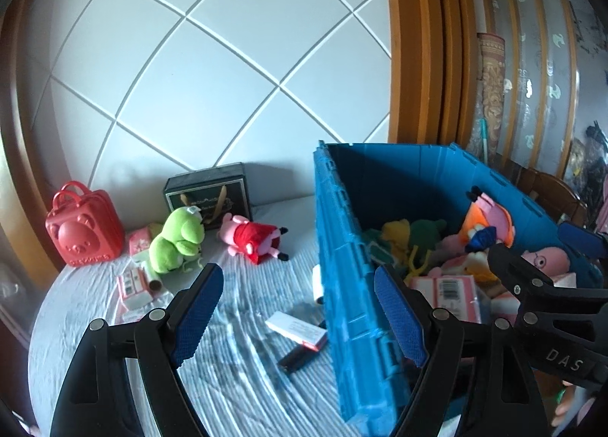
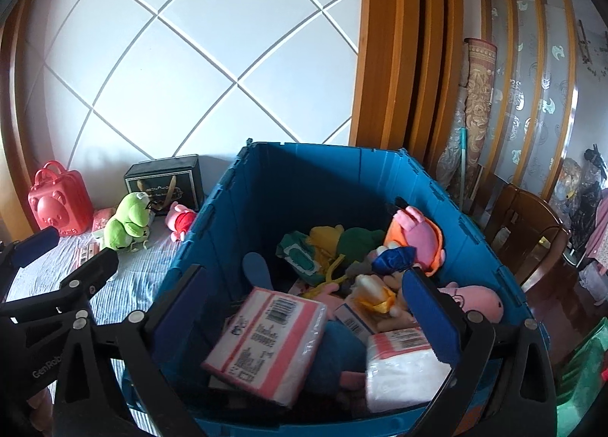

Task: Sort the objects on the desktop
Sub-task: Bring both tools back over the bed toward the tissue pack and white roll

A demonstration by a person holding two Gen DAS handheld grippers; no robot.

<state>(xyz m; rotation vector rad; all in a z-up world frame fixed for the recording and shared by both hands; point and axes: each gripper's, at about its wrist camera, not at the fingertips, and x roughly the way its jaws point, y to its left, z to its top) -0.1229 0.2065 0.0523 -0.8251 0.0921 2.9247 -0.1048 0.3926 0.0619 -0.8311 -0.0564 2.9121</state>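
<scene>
A blue crate (image 1: 342,247) stands on the striped cloth, holding several plush toys and pink tissue packs. My left gripper (image 1: 300,317) is open with nothing in it, its fingers either side of the crate's left wall. My right gripper (image 2: 307,309) hangs wide open over the crate (image 2: 304,186), just above a pink-and-white tissue pack (image 2: 266,345) that lies loose among the toys. A second pack (image 2: 402,364) lies by its right finger. Left of the crate on the cloth sit a green frog plush (image 1: 178,239) and a pink pig in a red dress (image 1: 254,237).
A red bear case (image 1: 83,228) and a black gift box (image 1: 209,197) stand by the tiled wall. Small pink boxes (image 1: 133,285), a white box (image 1: 296,328) and a dark flat item (image 1: 296,359) lie on the cloth. A wooden chair (image 2: 528,231) stands right of the crate.
</scene>
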